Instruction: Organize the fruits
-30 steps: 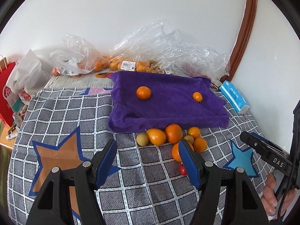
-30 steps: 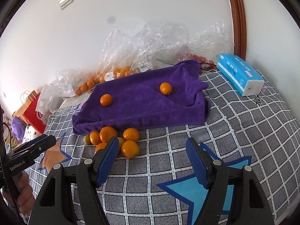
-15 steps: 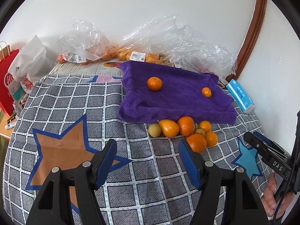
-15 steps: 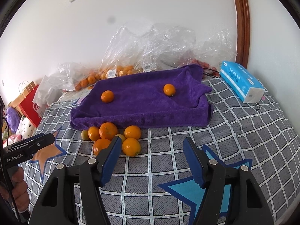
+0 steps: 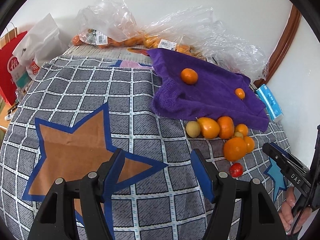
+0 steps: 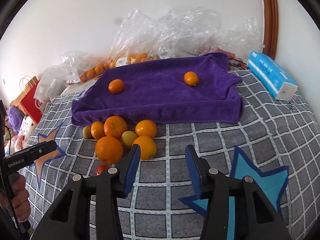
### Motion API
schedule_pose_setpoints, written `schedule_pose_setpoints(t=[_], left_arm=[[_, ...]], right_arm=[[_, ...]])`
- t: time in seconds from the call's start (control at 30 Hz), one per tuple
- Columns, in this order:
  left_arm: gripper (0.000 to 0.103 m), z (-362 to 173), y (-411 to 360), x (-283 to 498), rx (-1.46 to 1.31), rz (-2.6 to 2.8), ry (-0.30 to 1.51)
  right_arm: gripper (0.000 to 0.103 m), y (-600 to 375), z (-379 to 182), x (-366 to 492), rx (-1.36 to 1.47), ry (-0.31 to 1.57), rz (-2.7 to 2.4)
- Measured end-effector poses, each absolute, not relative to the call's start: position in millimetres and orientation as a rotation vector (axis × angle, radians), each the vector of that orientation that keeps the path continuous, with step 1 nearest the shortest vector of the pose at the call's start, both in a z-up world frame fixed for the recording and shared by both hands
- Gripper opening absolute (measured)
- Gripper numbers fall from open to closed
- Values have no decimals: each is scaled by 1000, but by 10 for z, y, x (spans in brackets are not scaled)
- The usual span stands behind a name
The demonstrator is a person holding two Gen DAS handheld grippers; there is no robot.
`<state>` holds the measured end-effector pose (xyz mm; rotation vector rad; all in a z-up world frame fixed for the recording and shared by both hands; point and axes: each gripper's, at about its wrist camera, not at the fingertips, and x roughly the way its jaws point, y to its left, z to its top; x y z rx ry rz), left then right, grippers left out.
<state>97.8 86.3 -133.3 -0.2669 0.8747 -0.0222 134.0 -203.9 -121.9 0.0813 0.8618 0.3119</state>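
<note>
A purple towel lies on the checked cloth with a tangerine and a small orange on it. In front of the towel sits a pile of several oranges and small yellow fruits, plus a little red fruit. My right gripper hovers just right of the pile, its jaws closing with nothing between them. The left gripper hangs open and empty over the cloth, left of the pile. The towel shows at the upper right of the left wrist view.
Clear plastic bags with more oranges lie behind the towel by the wall. A blue tissue pack rests at the right. A red paper bag stands off the left edge. A hand holds the other gripper's handle.
Both grippers have sunk and come closer to the fruit pile, which looks larger now. The right gripper's jaws have narrowed. The left jaws keep the same gap.
</note>
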Motion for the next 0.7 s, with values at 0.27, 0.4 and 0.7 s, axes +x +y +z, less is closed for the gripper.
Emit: schedule_pose_setpoints(t=[0.27,0.4,0.7], left_arm=[[66,-1445,963,1031,-276,-2,898],[66,-1423,961,1057,-285,-16,880],[53,-1409,598,1327,-250,-100,892]], right_arm=[[42,-1805,-1419,1522,77,916,370],[38,-1777,-1515,1632,84,945,377],[35,-1968,-1473,1534,59,914,360]])
